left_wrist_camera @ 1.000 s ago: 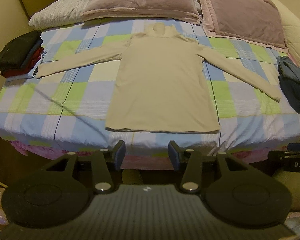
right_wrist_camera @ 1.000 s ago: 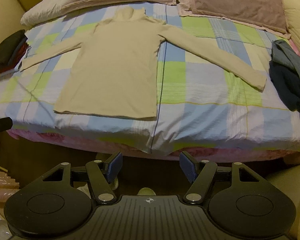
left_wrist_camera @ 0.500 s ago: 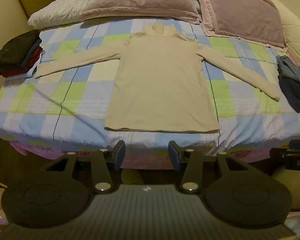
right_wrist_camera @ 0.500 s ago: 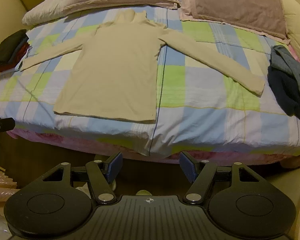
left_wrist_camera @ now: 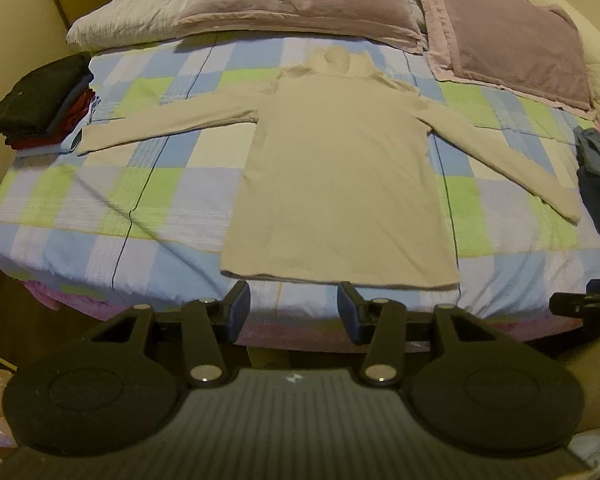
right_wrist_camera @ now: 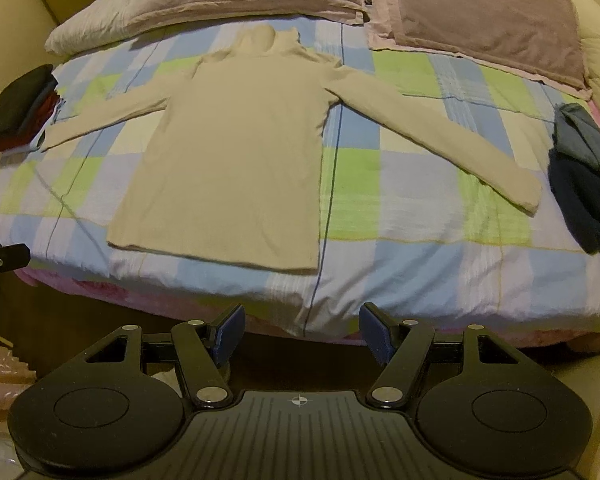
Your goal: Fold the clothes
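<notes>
Left tool (left_wrist_camera: 293,312) low centre, jaws spread, empty, tilted down at bed (left_wrist_camera: 100,248) edge. Right tool (right_wrist_camera: 302,334) same, spread wider. Beige turtleneck (left_wrist_camera: 340,184) flat mid-frame, sleeves out. Folded stack (left_wrist_camera: 44,100) far left.

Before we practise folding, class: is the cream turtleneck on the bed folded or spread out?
Spread out. The cream turtleneck lies flat on the checked bedspread, both sleeves stretched sideways, hem straight, nothing doubled over.

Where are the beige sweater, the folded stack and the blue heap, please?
Beige sweater (left_wrist_camera: 340,184): left wrist view, chest.
Folded stack (left_wrist_camera: 40,100): left wrist view, black top layer.
Blue heap (right_wrist_camera: 580,184): right wrist view, dark middle.
</notes>
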